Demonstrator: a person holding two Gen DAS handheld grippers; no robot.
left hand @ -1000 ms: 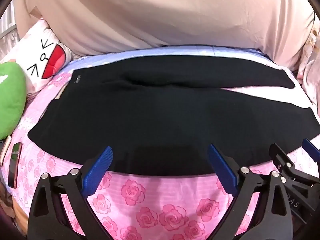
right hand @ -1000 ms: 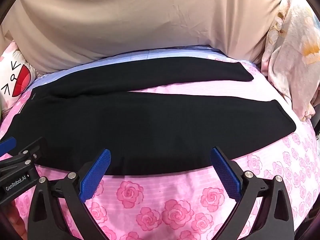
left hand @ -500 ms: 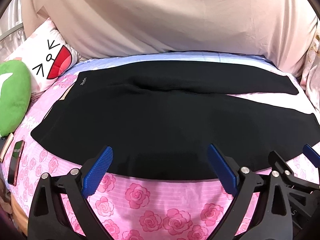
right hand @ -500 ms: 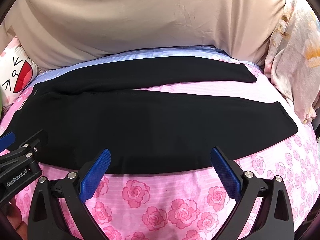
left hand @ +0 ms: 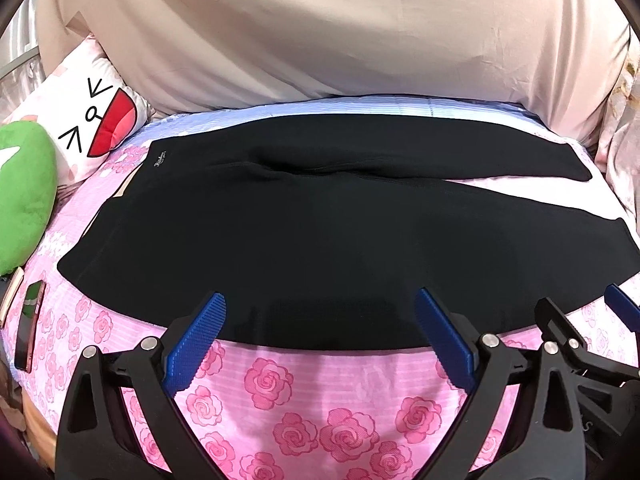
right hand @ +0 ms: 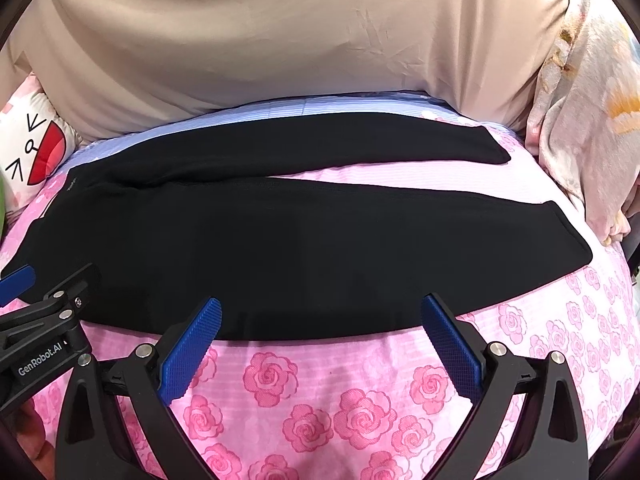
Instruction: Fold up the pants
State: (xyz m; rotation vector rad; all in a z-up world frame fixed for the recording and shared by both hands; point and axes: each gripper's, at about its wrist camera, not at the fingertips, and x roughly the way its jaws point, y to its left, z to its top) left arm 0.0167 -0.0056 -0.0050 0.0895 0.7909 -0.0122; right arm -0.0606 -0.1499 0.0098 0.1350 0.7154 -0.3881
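Observation:
Black pants (left hand: pixel 320 232) lie spread flat on a pink rose-print bed sheet (left hand: pixel 280 392), waistband at the left, two legs running right in a narrow V. They also show in the right wrist view (right hand: pixel 304 236). My left gripper (left hand: pixel 320 320) is open and empty, its blue pads just over the pants' near edge. My right gripper (right hand: pixel 320 320) is open and empty at the near edge, further right. Each gripper shows at the edge of the other's view.
A beige sheet (left hand: pixel 320 32) hangs behind the bed. A white cartoon-face pillow (left hand: pixel 88 120) and a green plush (left hand: pixel 24 192) sit at the left, with a phone (left hand: pixel 30 324) below them. A floral quilt (right hand: pixel 588 120) is bunched at the right.
Both grippers have drawn back and up a little, so the pants and pillow sit slightly lower in view. The pants have not moved. Both grippers stay open.

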